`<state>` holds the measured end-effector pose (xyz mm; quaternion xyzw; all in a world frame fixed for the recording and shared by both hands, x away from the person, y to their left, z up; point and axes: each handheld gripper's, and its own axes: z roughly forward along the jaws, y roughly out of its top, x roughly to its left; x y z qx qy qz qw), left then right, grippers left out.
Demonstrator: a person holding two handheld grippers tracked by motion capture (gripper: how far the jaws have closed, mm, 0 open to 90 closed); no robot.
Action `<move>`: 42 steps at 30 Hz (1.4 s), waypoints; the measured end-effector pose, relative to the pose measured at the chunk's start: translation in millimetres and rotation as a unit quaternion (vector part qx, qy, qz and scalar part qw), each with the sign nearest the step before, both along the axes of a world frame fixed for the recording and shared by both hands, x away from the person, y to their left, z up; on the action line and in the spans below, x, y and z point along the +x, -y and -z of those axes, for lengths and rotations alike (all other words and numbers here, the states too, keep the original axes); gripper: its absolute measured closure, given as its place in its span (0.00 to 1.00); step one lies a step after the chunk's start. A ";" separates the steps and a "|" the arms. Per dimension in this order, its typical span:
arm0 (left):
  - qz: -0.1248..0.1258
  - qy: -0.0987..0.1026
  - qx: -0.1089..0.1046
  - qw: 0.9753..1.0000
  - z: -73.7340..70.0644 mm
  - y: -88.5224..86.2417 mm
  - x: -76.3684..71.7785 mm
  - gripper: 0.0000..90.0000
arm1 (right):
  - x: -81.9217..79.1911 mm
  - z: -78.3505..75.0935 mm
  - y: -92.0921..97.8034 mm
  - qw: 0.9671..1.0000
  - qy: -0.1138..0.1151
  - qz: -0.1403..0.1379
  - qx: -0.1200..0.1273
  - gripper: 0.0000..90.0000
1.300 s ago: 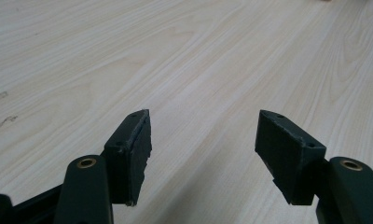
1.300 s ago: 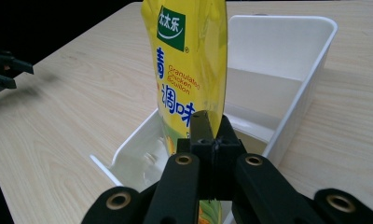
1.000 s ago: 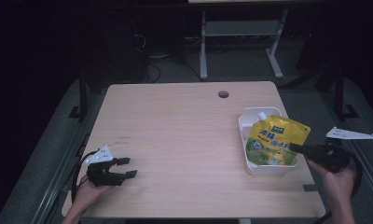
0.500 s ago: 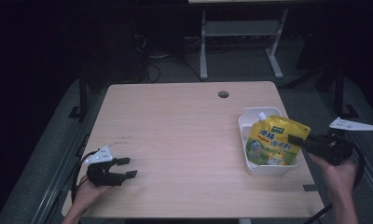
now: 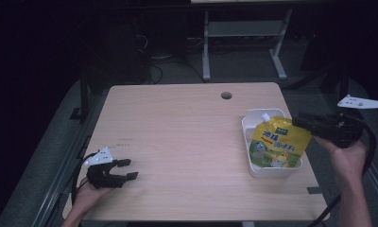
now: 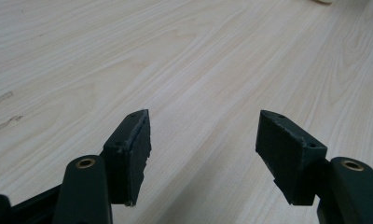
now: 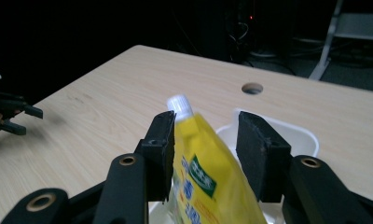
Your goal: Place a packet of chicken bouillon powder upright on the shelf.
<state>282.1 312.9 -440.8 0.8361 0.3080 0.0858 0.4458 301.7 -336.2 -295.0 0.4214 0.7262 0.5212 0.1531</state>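
Two grippers: right [image 7: 203,140] straddles pouch [image 7: 208,172] over tray [image 5: 253,142], jaws apart, grasp unclear; left [image 5: 125,169] lower left, open, idle on table [image 5: 177,132].

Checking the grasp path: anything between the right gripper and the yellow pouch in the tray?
Nothing visible. In the right gripper view the open jaws of the right gripper already straddle the pouch just below its white cap. The pouch sits in the white tray. The left gripper is far across the table.
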 end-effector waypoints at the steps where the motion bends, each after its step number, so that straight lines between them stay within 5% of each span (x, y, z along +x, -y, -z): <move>1: -0.001 -0.001 -0.002 1.000 -0.1 0.0 -0.2 0.39 | 0.4 -3.6 -2.2 1.000 0.004 -0.001 0.000 0.61; 6: 0.002 0.001 -0.005 1.000 -1.8 1.3 -0.8 0.38 | -0.4 -15.4 -22.7 0.999 0.013 -0.033 -0.010 0.60; 13: 0.000 0.000 -0.002 1.000 -1.4 0.4 -1.0 0.38 | 1.0 -13.2 -49.4 0.997 0.007 -0.066 -0.028 0.58; 42: -0.001 0.002 -0.002 1.000 -1.6 -2.7 -1.5 0.37 | 12.2 32.9 -137.7 0.987 -0.044 -0.151 -0.037 0.50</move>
